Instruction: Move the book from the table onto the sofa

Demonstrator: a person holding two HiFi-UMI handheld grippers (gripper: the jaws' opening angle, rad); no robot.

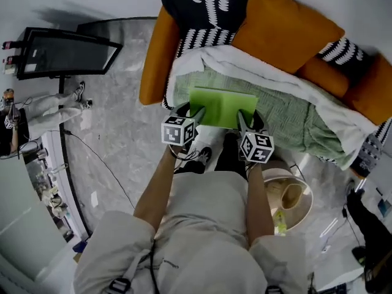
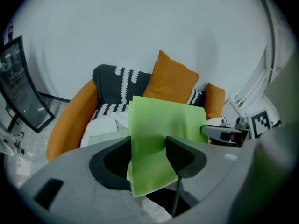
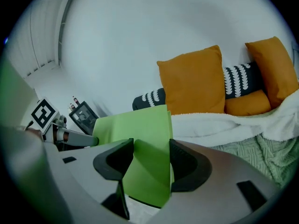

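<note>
A thin green book [image 1: 223,106] hangs level over the front of the orange sofa [image 1: 156,57], above its green blanket [image 1: 294,121]. My left gripper [image 1: 195,116] is shut on the book's near left corner and my right gripper [image 1: 244,122] on its near right corner. In the left gripper view the book [image 2: 163,122] fills the gap between the jaws of the left gripper [image 2: 148,149], with the sofa behind. In the right gripper view the book [image 3: 140,129] runs through the right gripper [image 3: 152,158] in the same way.
Orange cushions [image 1: 288,32] and black-and-white cushions [image 1: 208,11] line the sofa back, with a white blanket [image 1: 245,63] over the seat. A round white side table [image 1: 300,210] stands at my right. A dark screen on a stand [image 1: 64,52] and a person [image 1: 37,109] are at left.
</note>
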